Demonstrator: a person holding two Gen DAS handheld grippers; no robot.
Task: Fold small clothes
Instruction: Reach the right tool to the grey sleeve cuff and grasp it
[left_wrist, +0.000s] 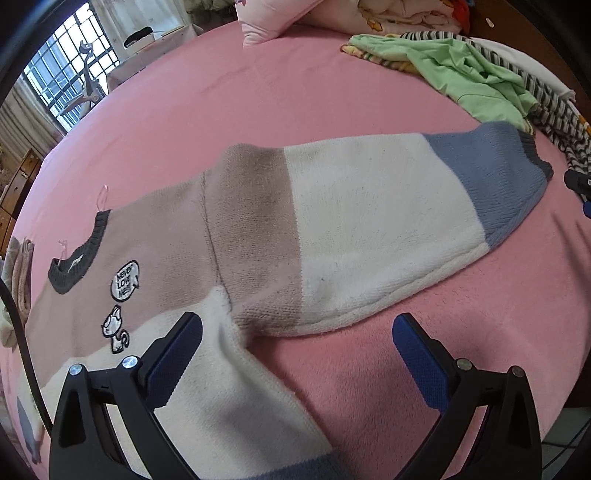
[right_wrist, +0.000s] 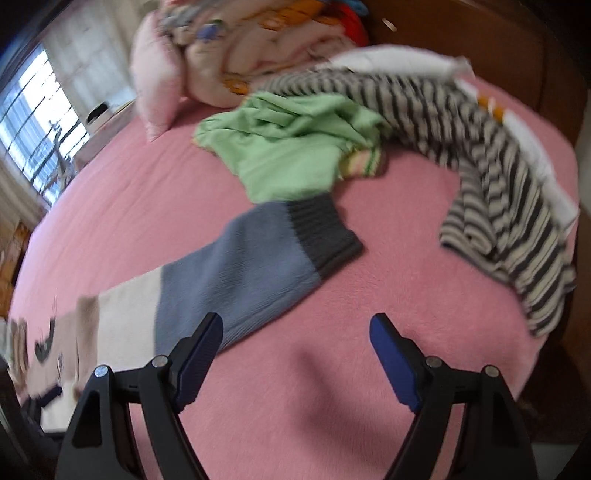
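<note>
A small knit sweater (left_wrist: 258, 229) in beige, white and blue blocks lies flat on the pink bed, dark grey collar (left_wrist: 74, 266) at the left. One sleeve stretches right to a blue end with a dark grey cuff (left_wrist: 535, 155). My left gripper (left_wrist: 297, 332) is open and empty, just above the sweater's armpit area. In the right wrist view the same sleeve (right_wrist: 236, 266) ends in its dark cuff (right_wrist: 325, 236). My right gripper (right_wrist: 295, 332) is open and empty, hovering over the bed just in front of the sleeve end.
A green garment (right_wrist: 288, 155) and a striped garment (right_wrist: 498, 177) lie crumpled at the far right of the bed. Pink pillows and bedding (right_wrist: 221, 55) are piled at the head. The pink sheet (left_wrist: 258, 92) stretches beyond the sweater. A window (left_wrist: 62, 74) is at far left.
</note>
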